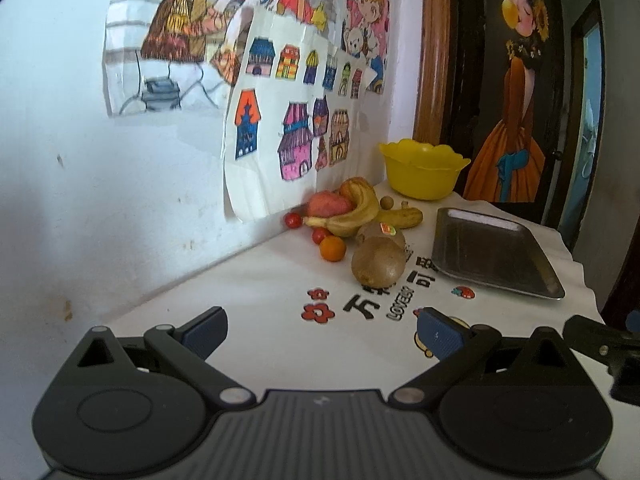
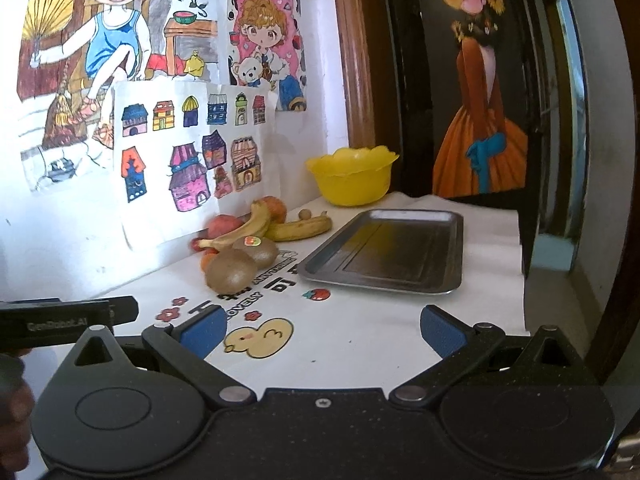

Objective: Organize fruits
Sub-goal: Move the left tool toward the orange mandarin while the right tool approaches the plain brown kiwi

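Well beyond both gaping claws (image 1: pixel 320 332) (image 2: pixel 322 330), fruits (image 1: pixel 378 262) beside tray (image 1: pixel 496 256).

Wall: white plaster wall (image 1: pixel 80 160), scuffed, brightly lit
Drawings: children's coloured drawings (image 2: pixel 168 140) taped up
Door: dark door (image 2: pixel 460 100) in a wooden frame (image 2: pixel 352 60), bearing a poster of a girl in orange (image 2: pixel 480 120)
Table: white printed cloth (image 2: pixel 360 340)

Both mounted low behind each claw, looking forward across the tabletop (image 1: pixel 280 344) toward the wall. Left view nearer the wall; right further out. Shared: kiwis (image 1: pixel 378 262) (image 2: pixel 231 270), steel tray (image 1: pixel 496 254) (image 2: pixel 392 252), yellow bowl (image 1: pixel 422 170) (image 2: pixel 352 178).
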The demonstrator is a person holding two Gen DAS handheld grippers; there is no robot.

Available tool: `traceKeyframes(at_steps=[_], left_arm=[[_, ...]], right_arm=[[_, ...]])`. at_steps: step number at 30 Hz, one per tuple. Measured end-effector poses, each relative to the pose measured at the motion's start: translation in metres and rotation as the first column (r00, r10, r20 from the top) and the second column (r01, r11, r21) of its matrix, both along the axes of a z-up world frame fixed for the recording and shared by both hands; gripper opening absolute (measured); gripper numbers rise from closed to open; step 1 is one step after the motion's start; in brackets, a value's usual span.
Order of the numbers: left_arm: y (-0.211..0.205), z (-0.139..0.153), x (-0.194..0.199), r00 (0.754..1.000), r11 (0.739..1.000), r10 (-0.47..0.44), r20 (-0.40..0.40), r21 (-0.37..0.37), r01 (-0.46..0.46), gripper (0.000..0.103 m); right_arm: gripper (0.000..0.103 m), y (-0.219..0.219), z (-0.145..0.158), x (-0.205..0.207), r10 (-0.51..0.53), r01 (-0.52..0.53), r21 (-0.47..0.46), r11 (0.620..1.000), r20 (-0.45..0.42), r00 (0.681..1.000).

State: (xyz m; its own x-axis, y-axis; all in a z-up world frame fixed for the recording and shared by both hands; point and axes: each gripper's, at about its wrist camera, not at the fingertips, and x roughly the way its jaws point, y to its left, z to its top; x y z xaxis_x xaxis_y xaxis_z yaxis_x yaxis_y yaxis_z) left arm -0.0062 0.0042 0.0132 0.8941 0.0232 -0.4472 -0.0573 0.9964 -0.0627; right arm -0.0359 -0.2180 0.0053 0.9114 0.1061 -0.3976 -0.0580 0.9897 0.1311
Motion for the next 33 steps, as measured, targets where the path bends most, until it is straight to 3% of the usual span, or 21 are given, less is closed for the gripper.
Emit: traceKeyframes(at_steps=[8, 17, 24, 28, 33], left_arm=[[0.005, 0.025, -0.008, 0.999, 0.999, -0.039, 0.036, 0.022, 0.038, 0.103], [0.027, 0.066, 0.009, 0.991, 0.990, -0.130, 0.035, -0.045, 0.132, 0.103], [0.041, 0.103, 0.032, 0.990, 0.995, -0.094, 0.101, -0.015, 0.096, 0.103], [0.048, 0.110, 0.051, 0.991, 0.998, -0.065, 0.120, 0.001, 0.066, 0.103], [0.048, 0.096, 0.074, 0.993, 0.998, -0.065, 0.099, 0.010, 0.064, 0.103]], right_arm=[[0.102, -0.005, 0.037, -0.014, 0.042, -0.041, 0.042, 0.998, -0.028, 0.999], [0.102, -0.005, 0.110, -0.009, 0.144, -0.133, 0.129, 0.983, -0.078, 0.987], [0.102, 0.006, 0.168, 0.013, 0.169, -0.168, 0.094, 0.981, -0.006, 0.986], [0.102, 0.009, 0.172, 0.037, 0.179, -0.181, 0.024, 0.983, 0.094, 0.979], [0.102, 0.012, 0.136, 0.069, 0.231, -0.222, -0.072, 0.972, 0.150, 0.961]])
